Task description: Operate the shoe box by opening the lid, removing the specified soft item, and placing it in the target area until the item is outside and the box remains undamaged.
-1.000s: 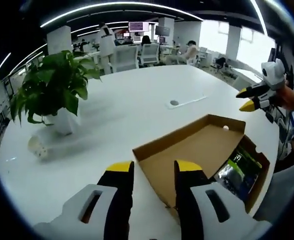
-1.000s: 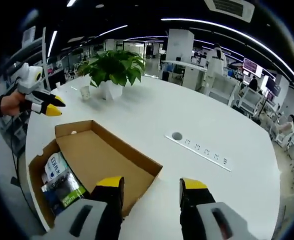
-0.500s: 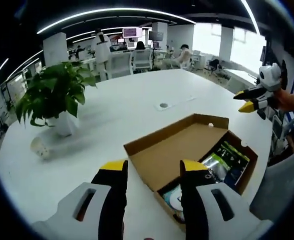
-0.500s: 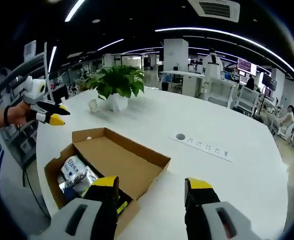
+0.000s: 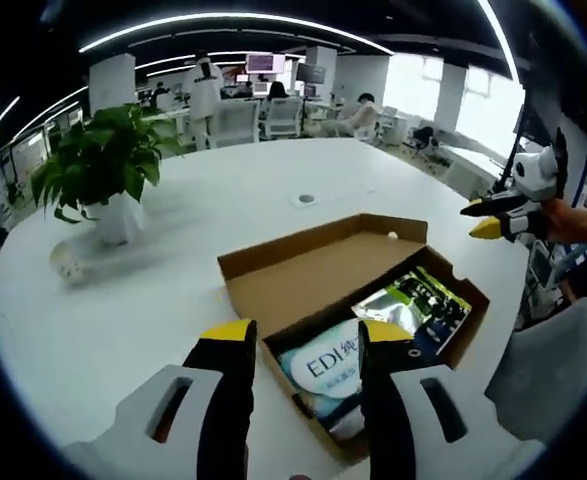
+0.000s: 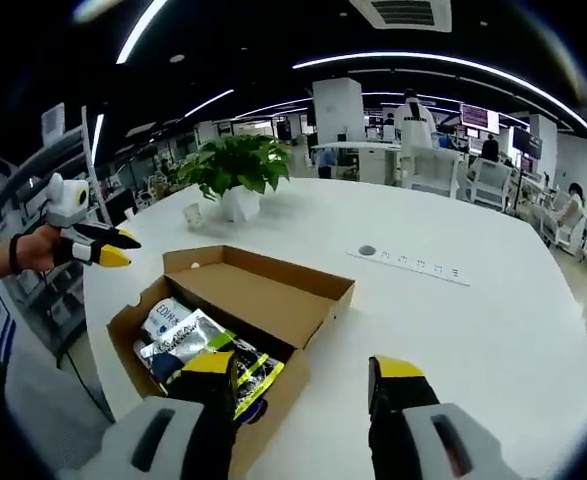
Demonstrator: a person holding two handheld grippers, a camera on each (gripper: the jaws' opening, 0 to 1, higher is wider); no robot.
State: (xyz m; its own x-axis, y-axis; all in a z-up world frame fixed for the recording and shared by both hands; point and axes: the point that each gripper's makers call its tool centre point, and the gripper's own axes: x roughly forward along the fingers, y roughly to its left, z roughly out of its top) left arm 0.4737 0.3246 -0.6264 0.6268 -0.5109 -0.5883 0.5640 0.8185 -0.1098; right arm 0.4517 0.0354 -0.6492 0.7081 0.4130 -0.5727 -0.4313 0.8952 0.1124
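We list, largest first: white counter [image 5: 223, 200]; cardboard shoe box [image 5: 303, 275], lid folded back, near the counter's edge; soft packets [image 5: 338, 362] lying inside the box; potted plant [image 6: 235, 165] at the far side. Left tool [image 5: 298, 335] and right tool [image 6: 308, 368]: jaws apart, gripping nothing.

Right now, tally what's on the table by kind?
Shoe box: 1, lid open
Soft packets in the box: 2 visible, white packet and green packet
Potted plant: 1
Paper cup: 1
Power strip: 1
Total: 6
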